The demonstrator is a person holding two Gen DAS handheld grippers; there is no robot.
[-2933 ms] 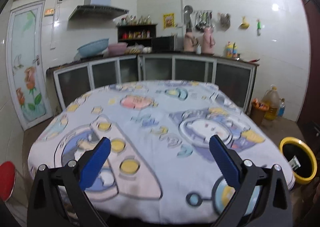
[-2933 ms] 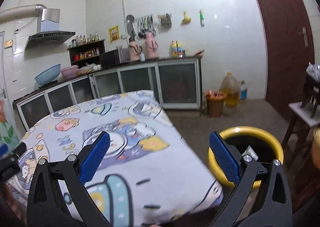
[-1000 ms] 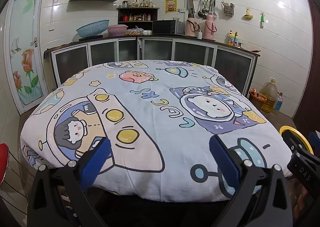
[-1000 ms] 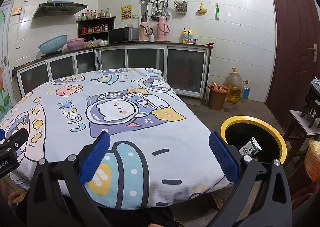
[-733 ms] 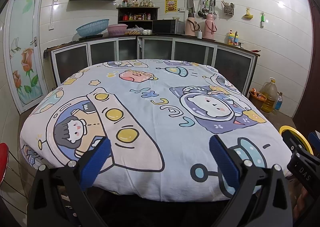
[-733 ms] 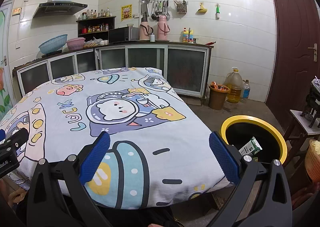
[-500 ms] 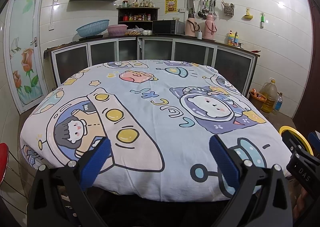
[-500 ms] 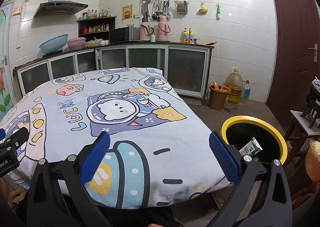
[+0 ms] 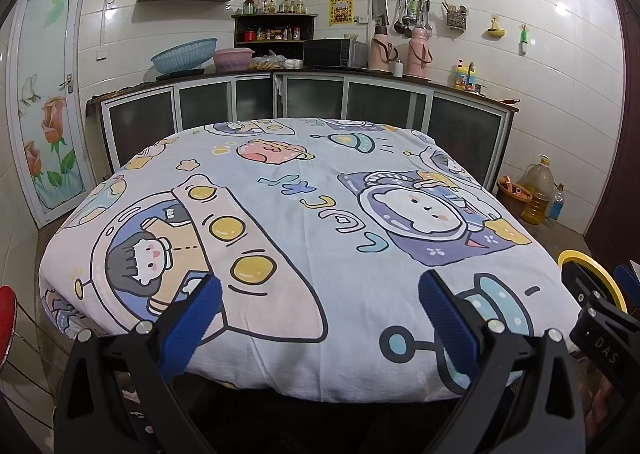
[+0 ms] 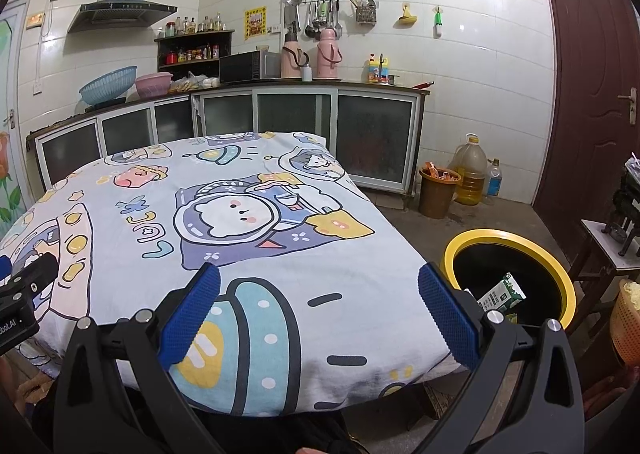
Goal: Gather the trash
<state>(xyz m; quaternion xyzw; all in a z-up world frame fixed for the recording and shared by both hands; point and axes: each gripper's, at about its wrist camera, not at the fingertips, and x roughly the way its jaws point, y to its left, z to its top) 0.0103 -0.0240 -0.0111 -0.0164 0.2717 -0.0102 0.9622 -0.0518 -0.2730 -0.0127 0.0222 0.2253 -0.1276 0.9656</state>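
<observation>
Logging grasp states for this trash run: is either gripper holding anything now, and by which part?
Nothing is held. The left gripper and right gripper are both open and empty above the tablecloth. A carton lies in the yellow-rimmed bin.

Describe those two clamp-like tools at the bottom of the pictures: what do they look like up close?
Both look alike. The left gripper and the right gripper each have a matte black plastic frame that forks into two fingers, faced with blue, finely ribbed pads. Small silver screw heads dot the black arms. From the side, the right one's black body carries white lettering that reads "DAS". No cables or sleeves show.
</observation>
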